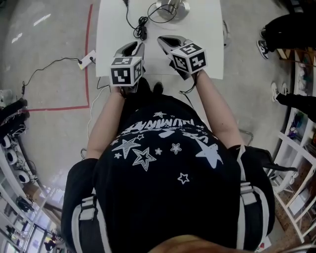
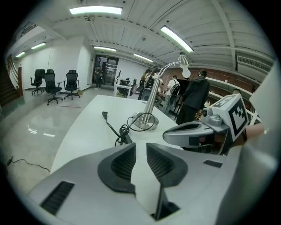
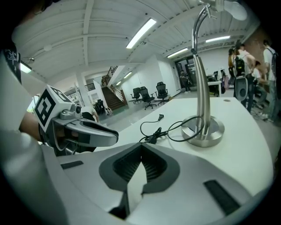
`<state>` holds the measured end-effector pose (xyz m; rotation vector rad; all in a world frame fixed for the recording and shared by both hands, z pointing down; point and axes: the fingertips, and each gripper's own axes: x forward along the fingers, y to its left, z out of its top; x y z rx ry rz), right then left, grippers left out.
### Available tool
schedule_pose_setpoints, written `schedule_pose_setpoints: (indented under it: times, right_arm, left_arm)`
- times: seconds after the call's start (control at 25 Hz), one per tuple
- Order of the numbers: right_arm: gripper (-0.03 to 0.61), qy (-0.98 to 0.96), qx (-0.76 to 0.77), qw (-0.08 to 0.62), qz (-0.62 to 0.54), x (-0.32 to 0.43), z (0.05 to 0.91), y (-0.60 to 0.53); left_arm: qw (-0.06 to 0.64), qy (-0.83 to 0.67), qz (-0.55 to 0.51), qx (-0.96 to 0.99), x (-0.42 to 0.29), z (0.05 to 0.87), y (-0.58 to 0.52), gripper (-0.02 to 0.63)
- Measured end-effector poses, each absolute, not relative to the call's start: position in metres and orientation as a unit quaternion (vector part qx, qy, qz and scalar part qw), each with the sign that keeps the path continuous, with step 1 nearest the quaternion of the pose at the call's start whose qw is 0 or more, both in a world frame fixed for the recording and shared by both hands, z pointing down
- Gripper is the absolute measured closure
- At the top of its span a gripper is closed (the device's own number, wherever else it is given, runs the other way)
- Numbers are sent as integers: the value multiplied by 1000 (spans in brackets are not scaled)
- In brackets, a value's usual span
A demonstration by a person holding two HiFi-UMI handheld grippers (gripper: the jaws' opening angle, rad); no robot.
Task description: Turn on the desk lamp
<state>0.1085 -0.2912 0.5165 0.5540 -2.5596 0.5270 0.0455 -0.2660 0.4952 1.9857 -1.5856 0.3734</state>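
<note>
While the left hand-held gripper (image 2: 140, 149) gapes empty, the right hand-held gripper (image 3: 141, 149) is clenched empty facing the round-based chrome lamp (image 3: 202, 88).

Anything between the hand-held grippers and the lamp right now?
Only a black cord, lying coiled on the table just in front of the lamp. Nothing else visible is in the way.

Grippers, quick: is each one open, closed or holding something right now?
Left gripper: open, holding nothing.
Right gripper: closed, holding nothing.
</note>
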Motion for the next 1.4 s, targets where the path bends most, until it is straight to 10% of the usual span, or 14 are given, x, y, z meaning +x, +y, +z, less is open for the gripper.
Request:
schedule_pose_setpoints:
  times: [1.4]
  right_arm:
    - [574, -898, 355, 175, 190, -16, 487, -214]
  left_arm:
    - [240, -480, 93, 839, -109, 444, -195, 606]
